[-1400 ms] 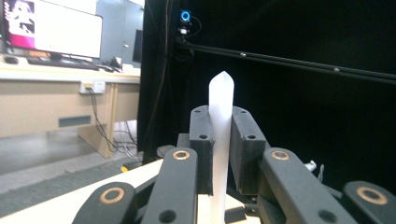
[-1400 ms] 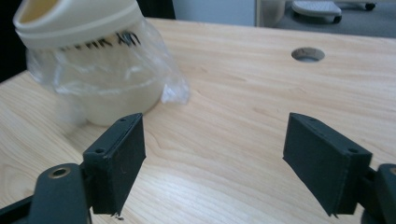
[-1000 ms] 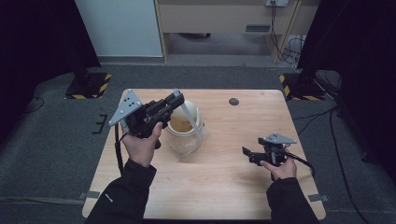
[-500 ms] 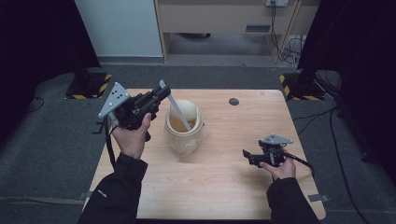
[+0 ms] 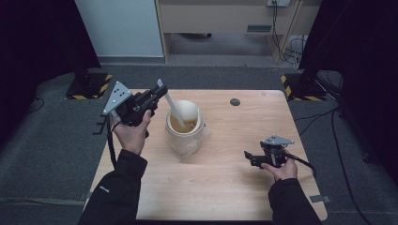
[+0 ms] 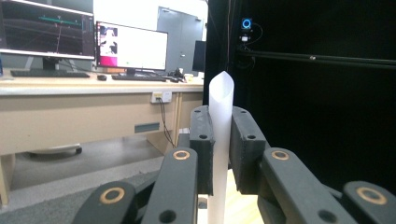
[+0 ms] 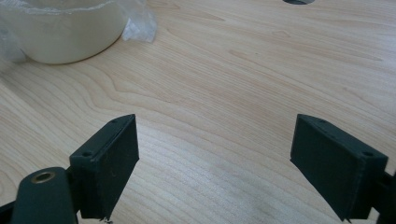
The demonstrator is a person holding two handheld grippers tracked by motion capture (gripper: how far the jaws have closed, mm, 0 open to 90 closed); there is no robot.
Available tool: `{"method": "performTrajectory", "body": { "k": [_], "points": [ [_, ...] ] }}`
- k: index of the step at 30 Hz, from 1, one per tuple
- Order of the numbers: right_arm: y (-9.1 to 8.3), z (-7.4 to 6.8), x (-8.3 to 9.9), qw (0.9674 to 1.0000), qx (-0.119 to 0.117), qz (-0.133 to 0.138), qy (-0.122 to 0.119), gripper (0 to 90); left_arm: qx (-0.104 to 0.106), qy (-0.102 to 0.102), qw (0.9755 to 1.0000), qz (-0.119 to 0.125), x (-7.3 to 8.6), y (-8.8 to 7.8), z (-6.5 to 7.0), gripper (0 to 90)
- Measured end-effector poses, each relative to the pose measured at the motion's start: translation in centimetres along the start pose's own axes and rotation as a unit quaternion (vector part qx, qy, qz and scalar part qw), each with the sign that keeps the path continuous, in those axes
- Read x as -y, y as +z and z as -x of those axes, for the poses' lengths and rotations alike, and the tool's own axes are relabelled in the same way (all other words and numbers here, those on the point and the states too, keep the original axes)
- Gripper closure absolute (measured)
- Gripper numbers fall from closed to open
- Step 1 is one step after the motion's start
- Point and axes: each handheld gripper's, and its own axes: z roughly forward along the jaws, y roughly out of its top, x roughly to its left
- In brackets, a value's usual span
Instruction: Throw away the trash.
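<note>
Nearest me, my right gripper [image 5: 251,157] sits low over the bare wooden table [image 5: 225,187] at its right side, jaws spread wide with nothing between them, well apart from the pot; further in, my left gripper [image 5: 157,96] is clamped tight on the upper part of a flat white stick [image 5: 172,108], which slants down from the jaws into the cream pot [image 5: 185,126]. The pot stands near the table's middle, brownish contents inside, crinkled clear plastic [image 5: 190,149] at its base; beyond it, a small dark disc [image 5: 235,101] lies near the far edge.
</note>
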Motion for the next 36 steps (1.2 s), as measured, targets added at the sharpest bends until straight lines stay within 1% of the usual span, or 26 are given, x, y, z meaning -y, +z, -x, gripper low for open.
{"method": "performTrajectory", "body": {
  "k": [9, 10, 11, 12, 18, 21, 27, 28, 30, 32, 34, 35, 36],
  "points": [
    [-0.1, 0.1, 0.0, 1.0000, -0.002, -0.001, 0.000, 15.3, 0.003, -0.015, 0.9995, -0.027, 3.2, 1.1, -0.2, 80.0],
    [-0.1, 0.1, 0.0, 1.0000, -0.002, -0.002, -0.001, 15.3, 0.003, -0.016, 0.9993, -0.032, 3.6, 1.2, -0.2, 80.0],
    [-0.1, 0.1, 0.0, 1.0000, -0.003, -0.002, 0.000, 15.3, 0.005, -0.020, 0.9990, -0.040, 4.3, 1.3, -0.2, 79.9],
    [0.0, 0.1, 0.0, 1.0000, -0.003, -0.002, 0.000, 15.3, 0.005, -0.020, 0.9990, -0.040, 4.3, 1.3, -0.2, 79.9],
    [-0.1, 0.1, 0.0, 1.0000, -0.002, -0.002, -0.001, 15.3, 0.003, -0.028, 0.9979, -0.058, 6.2, 1.5, -0.3, 79.9],
    [0.0, 0.1, 0.0, 1.0000, -0.002, -0.004, -0.001, 15.3, 0.003, -0.028, 0.9969, -0.073, 7.2, 1.7, -0.3, 79.9],
    [0.0, 0.1, 0.1, 1.0000, -0.002, -0.007, -0.001, 15.3, 0.006, -0.034, 0.9960, -0.082, 8.1, 1.6, -0.5, 79.7],
    [0.0, 0.1, 0.1, 1.0000, -0.002, -0.008, -0.002, 15.2, 0.007, -0.038, 0.9957, -0.085, 8.2, 1.5, -0.6, 79.5],
    [0.1, 0.2, 0.1, 1.0000, -0.002, -0.009, -0.003, 15.1, 0.008, -0.039, 0.9954, -0.087, 8.3, 1.4, -0.6, 78.5],
    [0.1, 0.2, 0.1, 0.9999, -0.002, -0.010, -0.003, 15.1, 0.012, -0.045, 0.9951, -0.088, 8.5, 1.2, -0.7, 77.3],
    [0.1, 0.2, 0.2, 0.9999, -0.002, -0.011, -0.002, 15.0, 0.014, -0.041, 0.9942, -0.099, 8.7, 0.6, -0.9, 73.2],
    [0.1, 0.2, 0.2, 0.9999, -0.002, -0.011, -0.002, 15.0, 0.014, -0.041, 0.9942, -0.099, 8.7, 0.6, -0.9, 72.0],
    [0.0, 0.2, 0.2, 0.9999, -0.002, -0.012, 0.000, 15.0, 0.013, -0.038, 0.9937, -0.104, 8.8, 0.3, -1.0, 72.0]
  ]
}}
